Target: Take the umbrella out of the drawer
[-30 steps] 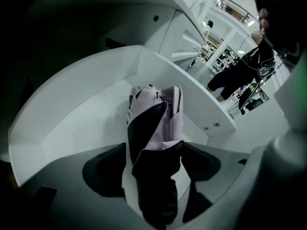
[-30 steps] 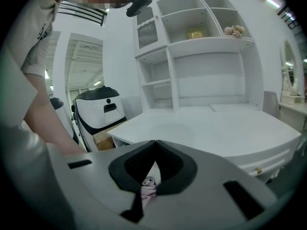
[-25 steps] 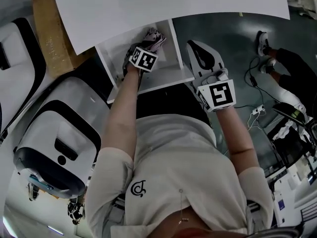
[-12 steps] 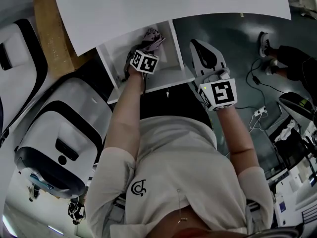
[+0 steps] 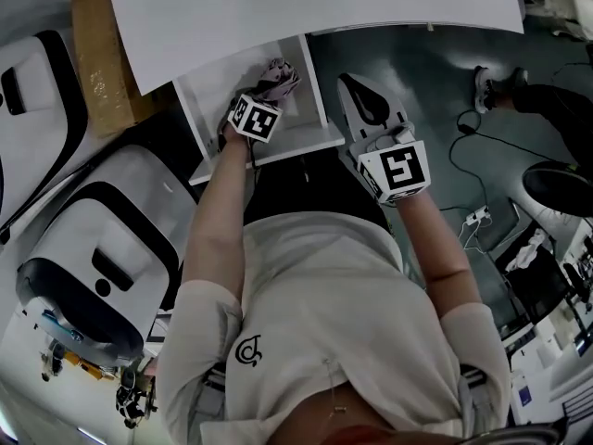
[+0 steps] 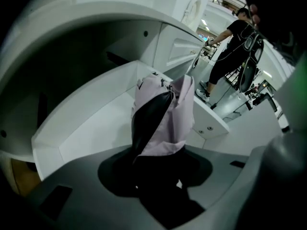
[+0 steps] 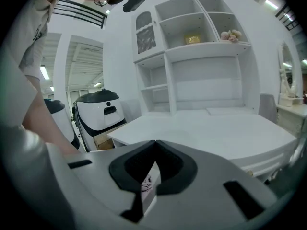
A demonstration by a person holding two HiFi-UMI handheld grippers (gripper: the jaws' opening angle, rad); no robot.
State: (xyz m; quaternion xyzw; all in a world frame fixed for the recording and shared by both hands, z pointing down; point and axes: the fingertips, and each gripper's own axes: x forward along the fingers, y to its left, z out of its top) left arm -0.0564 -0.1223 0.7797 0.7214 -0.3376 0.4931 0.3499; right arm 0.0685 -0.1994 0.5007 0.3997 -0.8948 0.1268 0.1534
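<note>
A: Left claw?
B: left gripper [image 6: 158,176] is clamped on the umbrella [image 6: 165,114]; the jaws have just been closing onto it. Lilac fabric with a dark panel stands up out of the pads. The lower end is buried in them, so the handle isn't visible.
A: Where is it relative to the drawer?
B: Over the open white drawer [image 5: 296,137], with the drawer bottom showing behind it. Can't tell if it touches the bottom. In the head view the marker cube covers the fingertips.
A: Right?
B: right gripper [image 7: 155,143] is pinched closed with nothing in it, just beside the drawer's right wall. A sliver of lilac shows through the slit under the tips.
A: Room?
B: White desk top [image 5: 306,7] above the drawer, cut off at the top edge. White shelf unit [image 7: 201,56] on it. Grey-green floor [image 5: 417,72]. White-and-black machine [image 5: 102,258] at left, partly out of frame. Another person [image 6: 235,47] far back, small and hard to make out.
</note>
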